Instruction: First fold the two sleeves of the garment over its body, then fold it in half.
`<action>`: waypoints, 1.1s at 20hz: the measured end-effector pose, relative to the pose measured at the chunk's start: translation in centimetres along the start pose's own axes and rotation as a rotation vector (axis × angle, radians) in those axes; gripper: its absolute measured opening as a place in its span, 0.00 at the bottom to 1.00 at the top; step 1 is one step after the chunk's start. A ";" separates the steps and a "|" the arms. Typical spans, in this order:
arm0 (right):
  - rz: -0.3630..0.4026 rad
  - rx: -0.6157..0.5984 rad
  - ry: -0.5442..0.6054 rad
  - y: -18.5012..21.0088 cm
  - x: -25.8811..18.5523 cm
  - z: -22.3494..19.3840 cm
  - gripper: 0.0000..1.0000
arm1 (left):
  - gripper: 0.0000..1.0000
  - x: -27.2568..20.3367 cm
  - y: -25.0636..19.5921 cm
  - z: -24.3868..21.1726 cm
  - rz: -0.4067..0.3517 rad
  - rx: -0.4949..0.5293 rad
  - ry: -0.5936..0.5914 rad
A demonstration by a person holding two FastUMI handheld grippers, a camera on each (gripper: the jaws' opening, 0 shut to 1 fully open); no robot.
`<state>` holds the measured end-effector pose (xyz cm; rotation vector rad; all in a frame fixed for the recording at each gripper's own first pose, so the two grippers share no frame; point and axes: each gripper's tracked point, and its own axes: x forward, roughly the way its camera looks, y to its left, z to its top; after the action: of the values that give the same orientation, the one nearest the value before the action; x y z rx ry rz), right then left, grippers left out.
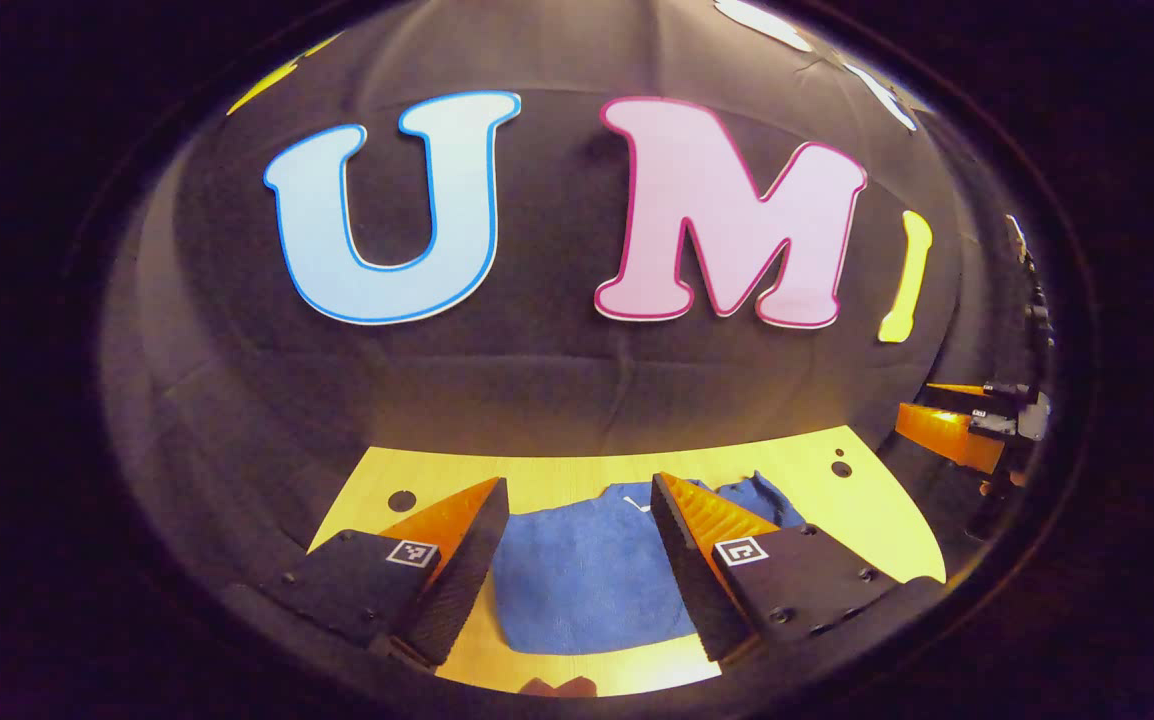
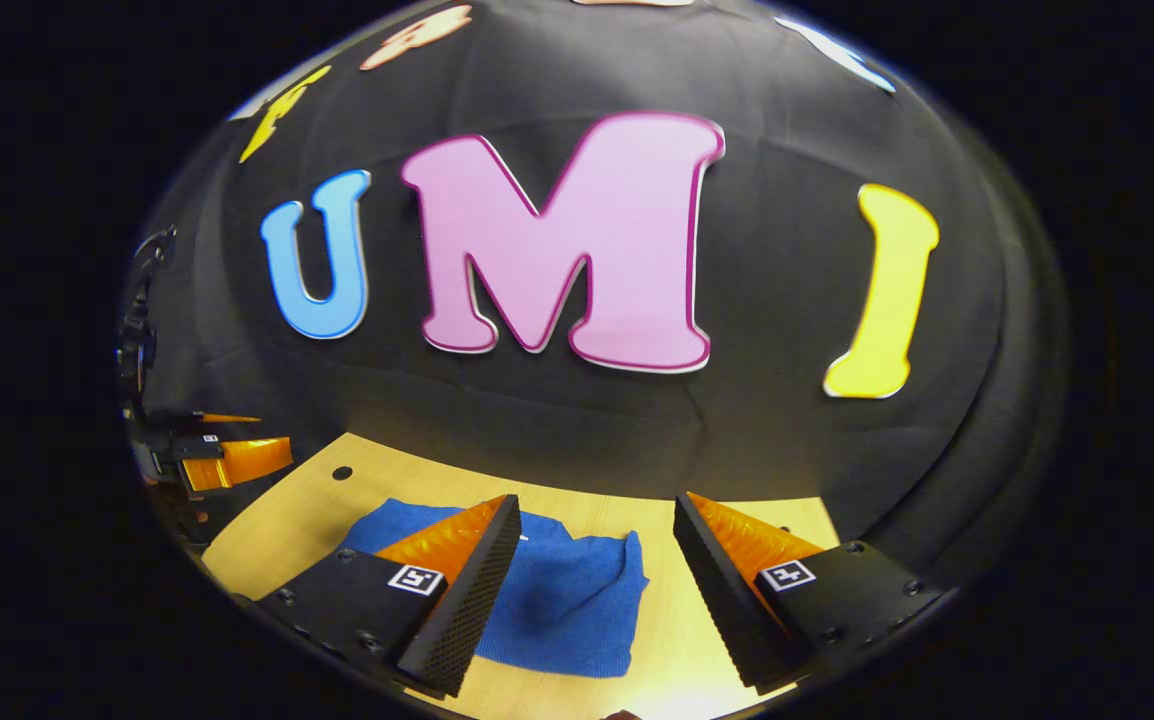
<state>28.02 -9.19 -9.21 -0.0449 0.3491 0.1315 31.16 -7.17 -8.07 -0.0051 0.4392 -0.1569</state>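
A blue garment (image 1: pixel 587 580) lies as a compact folded rectangle on the light wooden table (image 1: pixel 547 478). In the left gripper view my left gripper (image 1: pixel 579 500) hangs open above it, its fingers apart with the cloth showing between them. In the right gripper view the same blue garment (image 2: pixel 567 600) lies below and to the left, its right edge under the gap of my right gripper (image 2: pixel 597 515), which is open and holds nothing. The right gripper (image 1: pixel 962 425) also shows far off at the right edge of the left gripper view, and the left gripper (image 2: pixel 227 455) at the left edge of the right gripper view.
The table has small round holes (image 1: pixel 401 500) near its back corners, and another hole (image 2: pixel 341 472) shows in the right gripper view. The black cloth wall (image 1: pixel 557 380) rises just behind the table's far edge. Bare wood (image 2: pixel 727 520) lies to the right of the garment.
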 end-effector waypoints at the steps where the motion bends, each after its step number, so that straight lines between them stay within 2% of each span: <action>1: 0.000 0.002 -0.025 1.0 -2.6 0.5 0.98 | 0.83 -2.6 -0.5 -0.3 -0.007 0.002 -0.021; 8: -0.046 0.018 -0.188 4.6 -19.0 -0.2 0.96 | 0.83 -18.3 -4.1 -3.6 -0.004 0.061 -0.202; 13: -0.070 0.030 -0.261 5.8 -28.1 -0.2 0.96 | 0.81 -25.6 -6.1 -6.1 -0.036 -0.021 -0.313; 17: -0.066 0.021 -0.273 6.7 -32.6 -1.2 0.96 | 0.80 -29.8 -6.0 -7.0 -0.010 0.002 -0.352; 22: -0.032 0.047 -0.278 7.3 -34.7 -1.6 0.96 | 0.80 -33.3 -8.2 -6.2 0.024 0.032 -0.403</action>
<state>-5.79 -6.25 1.07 0.0148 0.0742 0.0961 -2.42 -10.02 0.66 -0.0004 0.0346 -0.1353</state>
